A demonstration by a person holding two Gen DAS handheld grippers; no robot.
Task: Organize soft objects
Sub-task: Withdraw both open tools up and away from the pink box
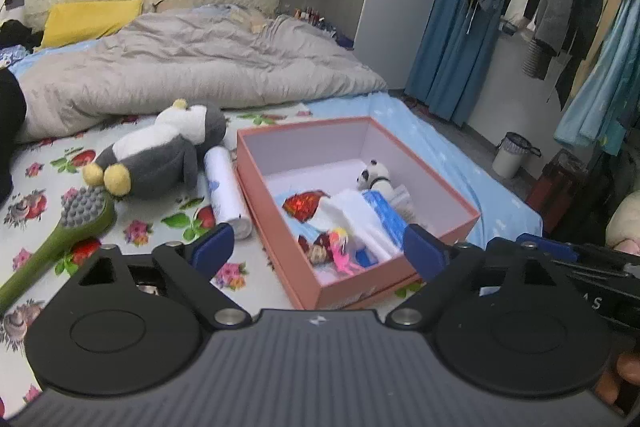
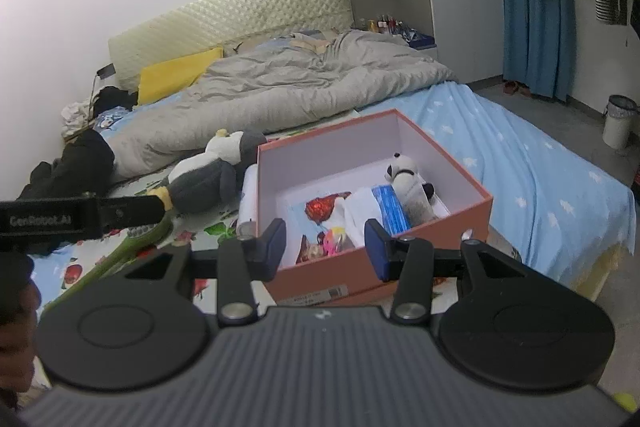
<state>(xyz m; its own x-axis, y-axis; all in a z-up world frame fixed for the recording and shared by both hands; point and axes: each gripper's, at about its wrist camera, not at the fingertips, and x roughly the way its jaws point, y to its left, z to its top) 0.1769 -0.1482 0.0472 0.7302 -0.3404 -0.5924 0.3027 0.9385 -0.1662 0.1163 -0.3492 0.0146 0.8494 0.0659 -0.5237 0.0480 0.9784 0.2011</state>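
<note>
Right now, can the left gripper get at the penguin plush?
Probably yes. The left gripper is open and empty; the penguin plush lies uncovered on the bed, left of the box, nothing between them.

Box top: pink box (image 1: pixel 352 227) is lidless, its far half bare.
Box near half: crowded by panda (image 2: pixel 406 173) and packets.
Left of box: white roll (image 1: pixel 226 193) touches the wall; penguin plush (image 1: pixel 160 151) and green brush (image 1: pixel 60 239) beyond.

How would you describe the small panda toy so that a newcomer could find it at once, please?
On the bed, find the open pink box near the foot end. The panda toy sits inside against its right-hand wall, beside a blue-and-white pack. It is the only black-and-white plush in the box, far smaller than the grey penguin plush lying outside.
</note>
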